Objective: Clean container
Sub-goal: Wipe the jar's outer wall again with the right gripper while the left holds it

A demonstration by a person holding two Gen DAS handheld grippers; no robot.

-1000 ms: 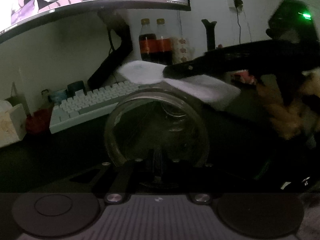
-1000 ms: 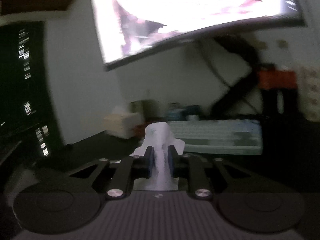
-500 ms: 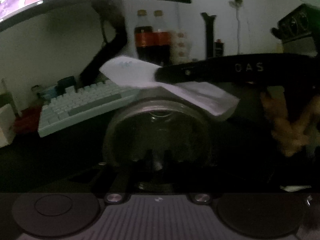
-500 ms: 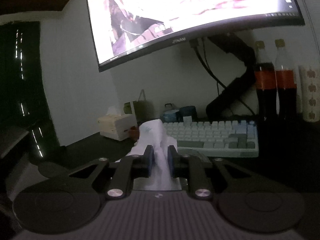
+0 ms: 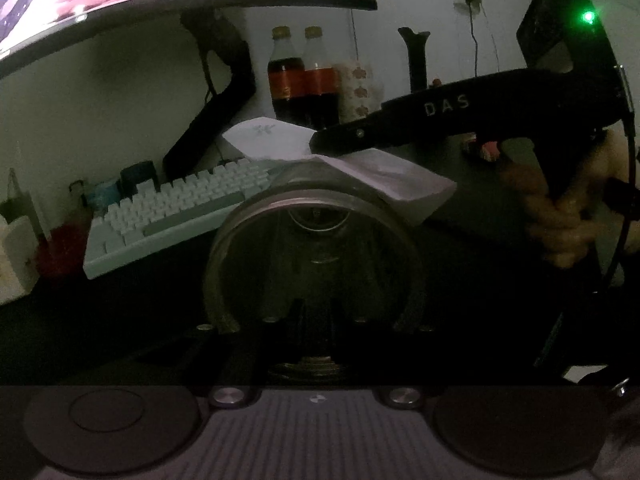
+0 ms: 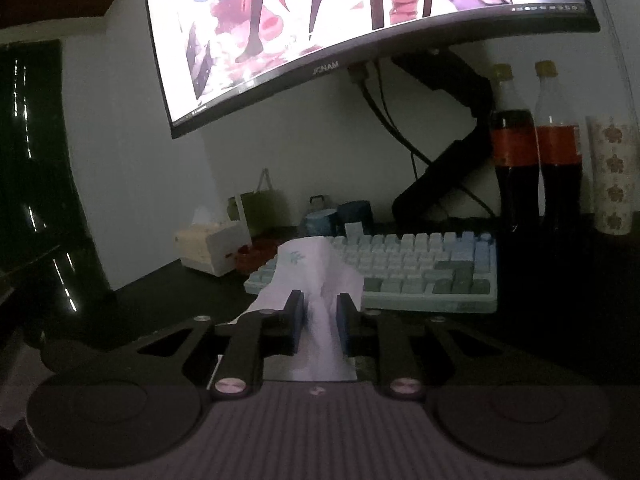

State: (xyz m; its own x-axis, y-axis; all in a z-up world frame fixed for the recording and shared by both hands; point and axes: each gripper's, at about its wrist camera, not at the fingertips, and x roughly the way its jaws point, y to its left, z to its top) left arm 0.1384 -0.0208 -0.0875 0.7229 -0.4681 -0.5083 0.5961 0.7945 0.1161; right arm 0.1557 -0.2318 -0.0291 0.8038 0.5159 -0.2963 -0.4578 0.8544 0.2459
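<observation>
Wiping is under way but not visibly finished. Largest in both views, the curved monitor (image 6: 360, 28) fills the twelve o'clock field above a dark desk (image 5: 100, 320); the pale keyboard (image 5: 172, 216) lies at ten o'clock of the container in the left wrist view. The clear round container (image 5: 312, 264) sits at frame centre there, its open mouth facing the camera, held at its near rim by the left gripper (image 5: 314, 332), whose jaws stand nearly pressed together on the thin wall. From three o'clock the right gripper (image 6: 319, 322) reaches in, gripped by a hand (image 5: 560, 216); its jaws pinch a white tissue (image 6: 316, 280), which drapes over the container's rim at twelve to two o'clock. Judged from this, the outer upper edge is being treated; the interior looks untouched by the tissue, though dim light hides any residue. Remaining work probably covers the inside wall and base.
</observation>
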